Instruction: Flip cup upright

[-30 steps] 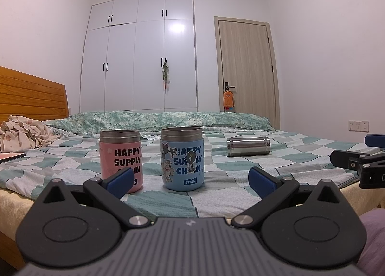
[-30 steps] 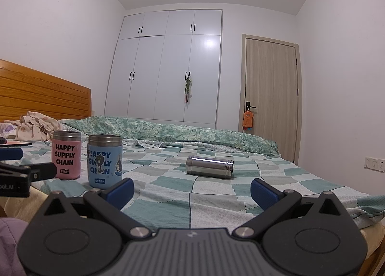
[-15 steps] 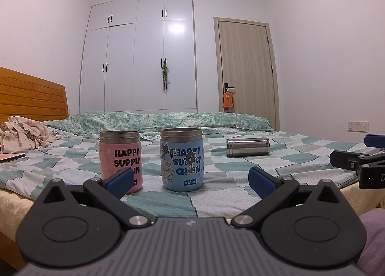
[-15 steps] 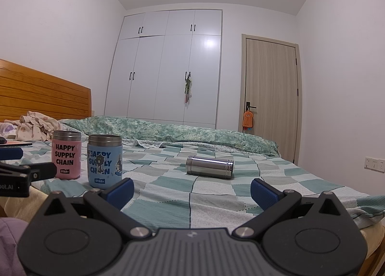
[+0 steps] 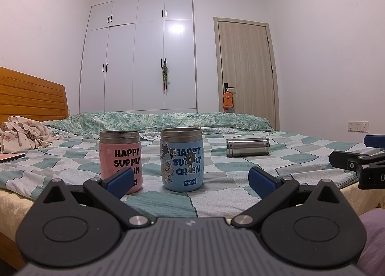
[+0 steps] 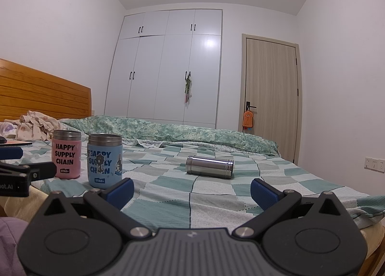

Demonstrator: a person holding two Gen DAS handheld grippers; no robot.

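A steel cup (image 5: 247, 147) lies on its side on the checked bedspread, far right in the left wrist view and mid-bed in the right wrist view (image 6: 209, 167). A pink cup (image 5: 120, 153) and a blue cup (image 5: 181, 158) stand upright side by side; they also show in the right wrist view, the pink cup (image 6: 66, 154) and the blue cup (image 6: 105, 160). My left gripper (image 5: 191, 181) is open and empty, short of the two upright cups. My right gripper (image 6: 191, 189) is open and empty, short of the lying cup.
The bed (image 6: 216, 194) has a wooden headboard (image 6: 43, 98) at left, crumpled clothes (image 5: 24, 134) and a folded green quilt (image 5: 156, 119) at the back. A white wardrobe (image 5: 144, 59) and a door (image 5: 245, 71) stand behind. The right gripper shows at the right edge in the left view (image 5: 361, 163).
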